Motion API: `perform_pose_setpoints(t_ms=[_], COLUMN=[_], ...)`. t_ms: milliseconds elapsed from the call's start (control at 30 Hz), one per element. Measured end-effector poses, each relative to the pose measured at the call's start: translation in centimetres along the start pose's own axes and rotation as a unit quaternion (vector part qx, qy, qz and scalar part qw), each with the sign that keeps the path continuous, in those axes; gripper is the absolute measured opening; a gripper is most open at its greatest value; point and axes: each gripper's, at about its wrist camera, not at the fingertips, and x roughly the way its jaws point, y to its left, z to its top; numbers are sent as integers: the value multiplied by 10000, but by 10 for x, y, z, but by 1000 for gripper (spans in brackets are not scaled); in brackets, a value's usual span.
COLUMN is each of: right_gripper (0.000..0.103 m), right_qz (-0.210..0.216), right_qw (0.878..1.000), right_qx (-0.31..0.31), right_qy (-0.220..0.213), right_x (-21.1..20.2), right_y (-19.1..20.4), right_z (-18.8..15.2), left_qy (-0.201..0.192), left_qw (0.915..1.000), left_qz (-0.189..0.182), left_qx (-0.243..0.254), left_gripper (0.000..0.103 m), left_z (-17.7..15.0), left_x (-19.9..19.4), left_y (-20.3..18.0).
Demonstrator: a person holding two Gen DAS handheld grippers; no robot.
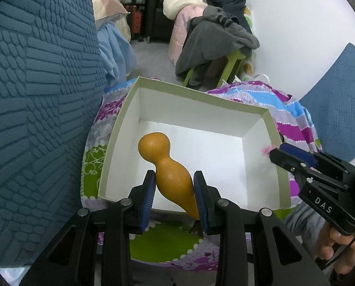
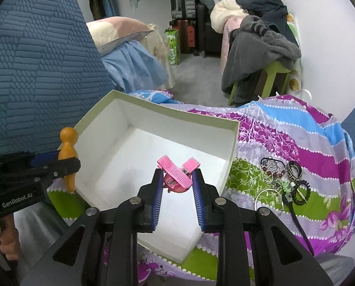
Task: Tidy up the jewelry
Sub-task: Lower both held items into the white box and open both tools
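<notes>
Taking the white box point(image 2: 153, 124) as our landmark and going left to right: at its left wall, our left gripper point(image 1: 175, 195) is closed on the orange gourd-shaped piece point(image 1: 167, 164), pads pressing its lower bulb, the small head up over the box floor. It looks smooth, hard and light, likely slippery, so we judge the waist the safest hold. Above the box's middle, our right gripper point(image 2: 177, 186) stands partly open, pinching the pink ribbon hair clips point(image 2: 177, 174): crossed, ribbed, light and springy, best held across their flat bodies. Right of the box, on the patterned cloth point(image 2: 284, 128), lie beaded chains and hair ties point(image 2: 282, 181).
</notes>
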Motion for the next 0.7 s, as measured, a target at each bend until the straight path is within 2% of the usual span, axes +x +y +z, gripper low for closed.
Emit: perform_pose_setpoints(t_ms=[100,167,233,300,700], right_gripper=[30,30,31,31,31], right_qz=[69,107,137,178,120], right_qw=[10000,9999,9998,9995,9930], right_qx=[35,25,11,21,-121], right_qy=[-26,-81,-143,-248,-1165], right_x=[-4,-9,-15,-25,-108], right_y=[-2,-2,-4,-6,-28], right_z=[2,5,8,12,32], left_qy=[-69,-104,-245,-431,-1274], left_qw=[10000,9999,9997,9990,9917], left_qz=[-27,-30,51,94,86], left_qx=[-13,-49,-57,-31,155], left_gripper=[34,40,67,75,76], left_z=[5,8,11,13,29], left_x=[-5,-11,-21,-32,-107], left_y=[-3,-5,-9,-16,-73])
